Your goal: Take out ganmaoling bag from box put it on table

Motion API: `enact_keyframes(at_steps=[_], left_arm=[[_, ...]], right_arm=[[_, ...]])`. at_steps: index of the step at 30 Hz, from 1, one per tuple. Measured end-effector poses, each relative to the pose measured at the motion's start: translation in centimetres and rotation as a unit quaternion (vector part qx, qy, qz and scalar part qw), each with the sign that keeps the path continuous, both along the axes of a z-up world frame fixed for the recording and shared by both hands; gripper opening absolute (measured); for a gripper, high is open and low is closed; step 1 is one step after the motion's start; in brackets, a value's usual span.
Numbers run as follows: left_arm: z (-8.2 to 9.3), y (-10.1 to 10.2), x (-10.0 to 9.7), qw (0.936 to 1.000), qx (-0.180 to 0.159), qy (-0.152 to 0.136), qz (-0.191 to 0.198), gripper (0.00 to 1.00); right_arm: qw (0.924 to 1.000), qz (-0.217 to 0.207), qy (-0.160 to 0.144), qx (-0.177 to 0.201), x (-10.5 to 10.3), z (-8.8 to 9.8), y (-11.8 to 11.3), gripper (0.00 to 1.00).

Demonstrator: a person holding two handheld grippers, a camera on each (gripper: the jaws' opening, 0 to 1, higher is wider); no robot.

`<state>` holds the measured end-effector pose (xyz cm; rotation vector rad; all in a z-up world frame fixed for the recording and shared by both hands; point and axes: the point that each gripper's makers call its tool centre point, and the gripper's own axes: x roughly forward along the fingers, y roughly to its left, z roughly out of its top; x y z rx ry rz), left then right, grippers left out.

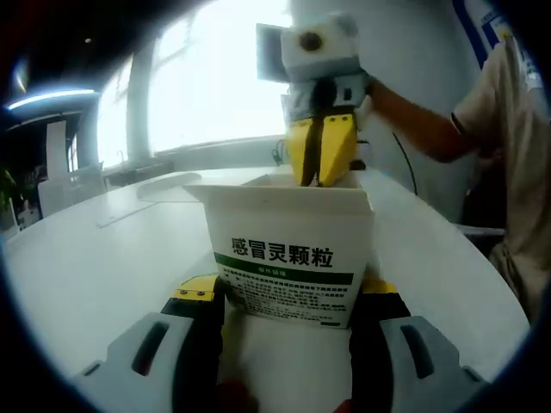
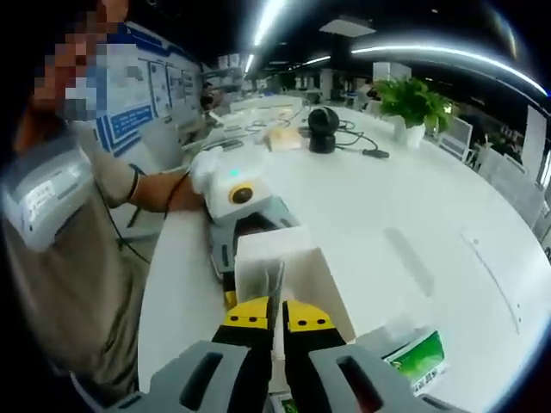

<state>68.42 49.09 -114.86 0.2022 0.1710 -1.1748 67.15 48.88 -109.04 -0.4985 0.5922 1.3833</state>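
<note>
A white ganmaoling box [image 1: 284, 224] with a green stripe and black print stands upright on the white table [image 1: 103, 258], its top open. My left gripper [image 1: 288, 292] is shut on the box's two sides. My right gripper [image 1: 320, 176] comes down from above, its yellow fingertips at the box's open mouth. In the right gripper view, my right gripper [image 2: 277, 314] is closed on a thin pale bag edge [image 2: 275, 291] that rises out of the open box [image 2: 297, 262]. Beyond it, my left gripper [image 2: 254, 237] is held by a gloved hand [image 2: 207, 168]. The rest of the bag is hidden.
The person [image 2: 77, 224] stands at the table's edge [image 2: 159, 284]. A green-and-white box flap [image 2: 417, 357] sticks out beside my right jaws. Far back on the table [image 2: 430, 224] are a black round device [image 2: 323, 116], cables [image 2: 366, 151], papers [image 2: 280, 138] and a potted plant [image 2: 413, 103].
</note>
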Motion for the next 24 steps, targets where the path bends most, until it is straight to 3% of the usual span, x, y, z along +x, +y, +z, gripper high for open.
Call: enact_keyframes(at_steps=[9,16,24], left_arm=[[0.0,0.0,0.0,1.0,0.0,0.0,0.0,0.49],[0.0,0.0,0.0,1.0,0.0,0.0,0.0,0.49],[0.0,0.0,0.0,1.0,0.0,0.0,0.0,0.49]], right_arm=[[0.9996,0.005,0.006,-0.027,0.1,-1.5,0.3,0.02],[0.998,0.014,-0.013,-0.059,0.3,-2.7,0.6,0.03],[0.997,0.015,0.001,-0.076,0.2,-3.5,1.1,0.02]])
